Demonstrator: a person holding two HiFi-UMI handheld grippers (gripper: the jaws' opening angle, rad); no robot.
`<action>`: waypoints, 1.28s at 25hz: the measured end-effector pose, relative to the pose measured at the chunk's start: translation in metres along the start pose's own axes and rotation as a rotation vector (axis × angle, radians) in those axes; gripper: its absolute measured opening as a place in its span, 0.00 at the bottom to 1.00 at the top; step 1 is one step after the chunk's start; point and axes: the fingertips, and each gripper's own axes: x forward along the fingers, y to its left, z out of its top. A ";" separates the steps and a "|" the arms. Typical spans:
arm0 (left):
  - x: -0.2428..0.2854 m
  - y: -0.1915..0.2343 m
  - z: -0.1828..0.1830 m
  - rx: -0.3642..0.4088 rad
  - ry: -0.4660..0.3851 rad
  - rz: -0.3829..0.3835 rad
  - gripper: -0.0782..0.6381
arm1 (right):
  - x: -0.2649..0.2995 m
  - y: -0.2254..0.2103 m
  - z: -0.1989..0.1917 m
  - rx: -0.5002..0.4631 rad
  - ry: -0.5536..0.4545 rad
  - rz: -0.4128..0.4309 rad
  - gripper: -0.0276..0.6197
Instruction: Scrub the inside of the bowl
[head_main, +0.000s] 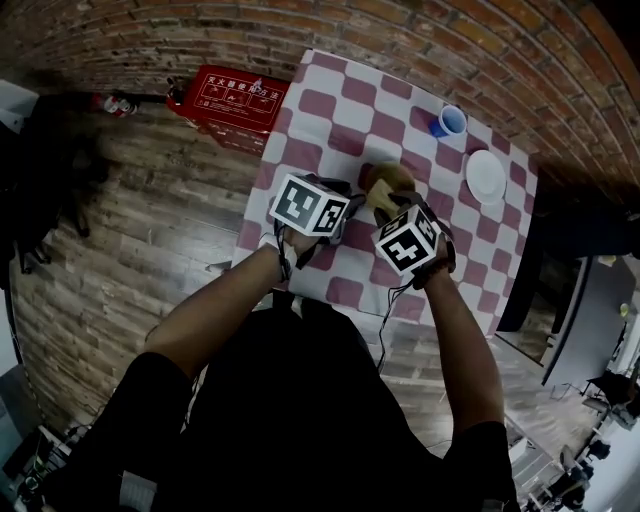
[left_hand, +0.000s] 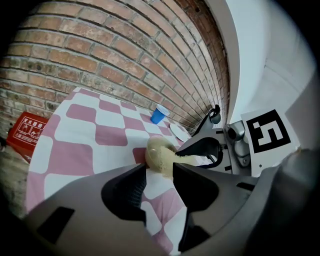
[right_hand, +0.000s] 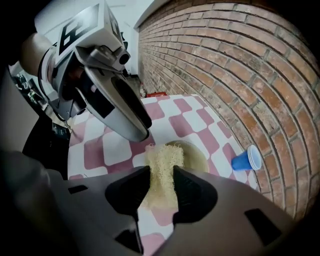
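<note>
- Scrubbing step, by my reading: the right gripper (right_hand: 161, 171) has its fingers clamped on a fibrous pad (right_hand: 162, 152), whose tip is inside the bowl (right_hand: 192, 155) on the checked worktop (head_main: 330, 110).
- The left gripper (left_hand: 159, 170) has its fingers pinching the bowl's rim (steadying it, I judge).
- Next — sweep the pad round the inner wall.

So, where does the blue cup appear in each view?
Head view: cup upper right, on the table's far side.
Left gripper view: cup above centre, near the brick wall.
Right gripper view: cup at right, beside the wall.
Shared landmark: the bowl, nearer than the cup in all three.
</note>
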 end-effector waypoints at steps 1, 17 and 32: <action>-0.001 0.000 -0.001 0.001 0.003 -0.001 0.36 | 0.001 0.000 0.005 -0.004 -0.002 -0.004 0.28; 0.021 0.009 0.006 0.002 0.036 0.013 0.36 | 0.015 -0.057 -0.010 -0.012 0.105 -0.084 0.28; 0.059 0.021 0.000 -0.256 0.043 -0.037 0.31 | 0.003 -0.035 -0.030 0.006 0.100 -0.069 0.28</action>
